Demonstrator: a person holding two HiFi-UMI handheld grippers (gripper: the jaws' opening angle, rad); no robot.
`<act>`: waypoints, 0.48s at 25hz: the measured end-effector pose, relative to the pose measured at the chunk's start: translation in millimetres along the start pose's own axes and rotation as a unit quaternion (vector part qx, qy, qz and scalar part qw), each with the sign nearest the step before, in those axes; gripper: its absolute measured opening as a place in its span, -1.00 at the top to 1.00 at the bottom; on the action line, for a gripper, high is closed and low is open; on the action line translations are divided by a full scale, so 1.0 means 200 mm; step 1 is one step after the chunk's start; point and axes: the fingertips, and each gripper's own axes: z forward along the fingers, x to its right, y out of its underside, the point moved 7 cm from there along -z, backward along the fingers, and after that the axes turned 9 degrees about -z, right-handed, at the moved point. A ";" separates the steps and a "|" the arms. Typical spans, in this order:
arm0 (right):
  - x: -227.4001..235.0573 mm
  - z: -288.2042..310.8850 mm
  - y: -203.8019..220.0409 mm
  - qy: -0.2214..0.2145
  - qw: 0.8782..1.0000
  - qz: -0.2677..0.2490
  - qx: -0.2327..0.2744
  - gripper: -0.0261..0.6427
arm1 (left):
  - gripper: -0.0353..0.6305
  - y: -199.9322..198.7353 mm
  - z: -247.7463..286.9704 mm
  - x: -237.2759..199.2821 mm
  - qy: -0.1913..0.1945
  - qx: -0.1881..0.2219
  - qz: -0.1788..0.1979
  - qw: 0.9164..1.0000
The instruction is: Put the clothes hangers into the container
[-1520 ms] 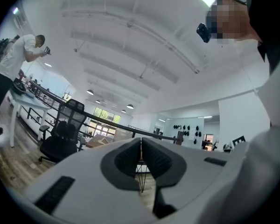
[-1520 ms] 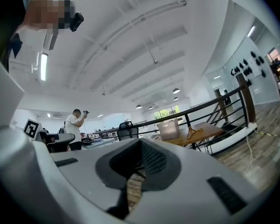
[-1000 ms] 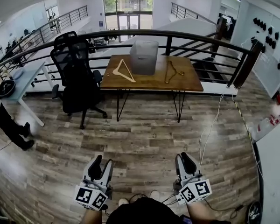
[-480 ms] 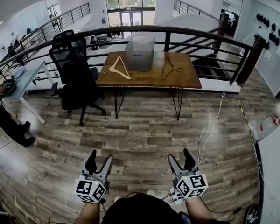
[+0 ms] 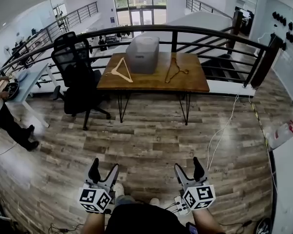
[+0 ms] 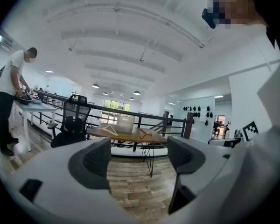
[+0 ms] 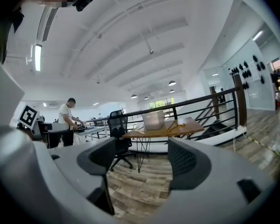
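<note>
A: Where do the tools stand?

B: Low at 6 o'clock in the head view. The left gripper [image 5: 104, 165] and right gripper [image 5: 188, 165] are side by side, both aimed toward 12 o'clock. Each one's jaws have just been opening and are now spread wide. Each gripper's own view shows only plank floor [image 5: 151, 140] between the pads, so neither holds anything.

A: And the hangers?

B: Both lie flat on the wooden table [image 5: 195, 82] at 12 o'clock, well apart from the grippers, with the railing [image 5: 210, 33] just behind. The grey translucent container [image 5: 143, 54] sits toward the back of the tabletop. A light wooden hanger [image 5: 121, 70] lies at its 9 o'clock side and a dark hanger [image 5: 175, 70] at its 3 o'clock side.

A: Why hold both tools spread this far out?

B: My guess is readiness. There is one hanger on each side of the container, so each gripper lines up with the nearer one. Spread jaws can slip over a thin hanger arm on arrival.

A: So nothing is done yet?

B: Right, neither hanger is in the container. I judge this to be the approach.

A: Anything in the way?

B: A black office chair [image 5: 73, 67] stands at 10 o'clock beside the table's left end. A person [image 5: 5, 116] works at a desk near 9 o'clock. The straight path looks clear.
</note>
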 end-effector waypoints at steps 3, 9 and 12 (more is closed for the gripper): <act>0.03 0.02 0.00 0.000 1.000 0.000 0.000 -0.12 | -0.23 -0.01 0.03 0.01 -0.003 -0.003 -0.001 1.000; 0.09 0.12 0.01 0.011 1.000 0.010 -0.007 -0.12 | -0.23 -0.05 0.16 -0.02 0.002 -0.006 0.017 1.000; 0.14 0.17 -0.04 0.023 1.000 0.008 -0.008 -0.12 | -0.23 -0.05 0.28 -0.07 0.003 -0.009 0.005 1.000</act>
